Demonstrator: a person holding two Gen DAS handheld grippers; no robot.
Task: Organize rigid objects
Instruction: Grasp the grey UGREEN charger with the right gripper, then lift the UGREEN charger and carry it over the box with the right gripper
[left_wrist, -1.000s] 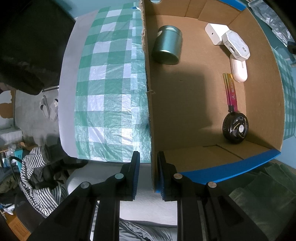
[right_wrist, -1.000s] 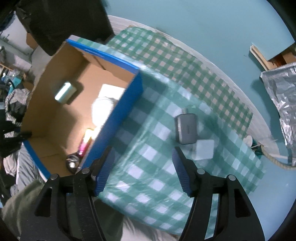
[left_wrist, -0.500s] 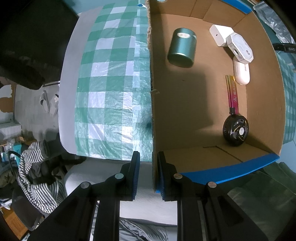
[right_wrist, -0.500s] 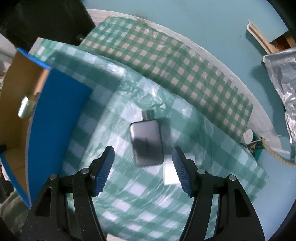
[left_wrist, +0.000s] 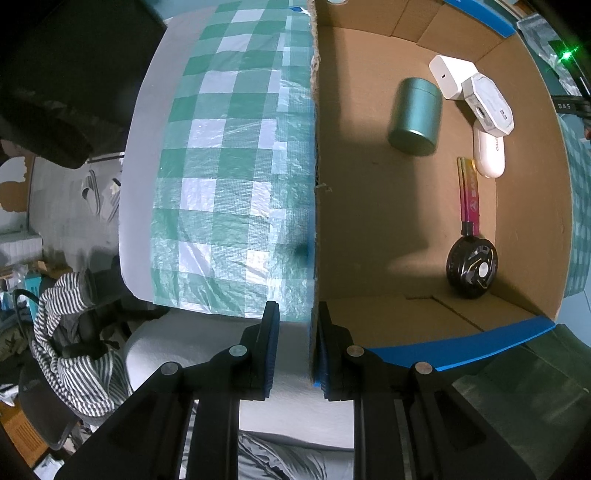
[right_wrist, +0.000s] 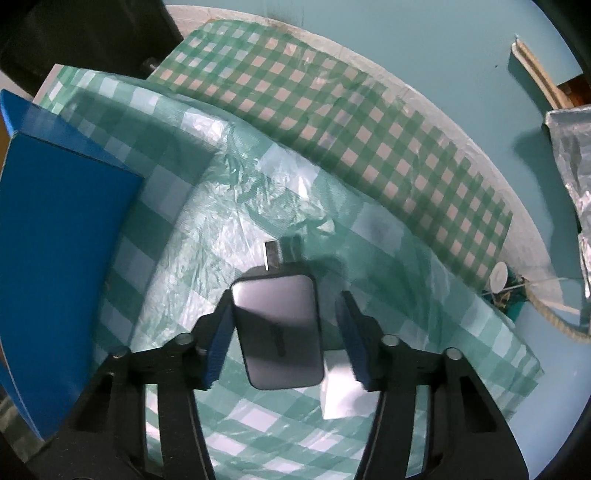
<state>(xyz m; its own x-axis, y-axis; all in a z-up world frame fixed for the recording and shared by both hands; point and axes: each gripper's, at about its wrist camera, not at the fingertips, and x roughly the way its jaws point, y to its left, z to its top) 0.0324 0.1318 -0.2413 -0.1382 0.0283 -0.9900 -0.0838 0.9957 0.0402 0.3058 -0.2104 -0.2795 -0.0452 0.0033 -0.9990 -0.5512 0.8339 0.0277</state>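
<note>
Pickup underway: right hand-held gripper (right_wrist: 282, 328) straddles the grey card reader (right_wrist: 279, 332), unclenched, needing closure; left hand-held gripper (left_wrist: 295, 345) clamps the cardboard box (left_wrist: 316, 221) wall at 6 o'clock.

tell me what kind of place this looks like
Probably a lived-in room at home, not a lab. A table under a green checked plastic cloth carries a cardboard box of small gadgets. Striped clothing is draped on a chair beside it, and slippers lie on the floor.
</note>
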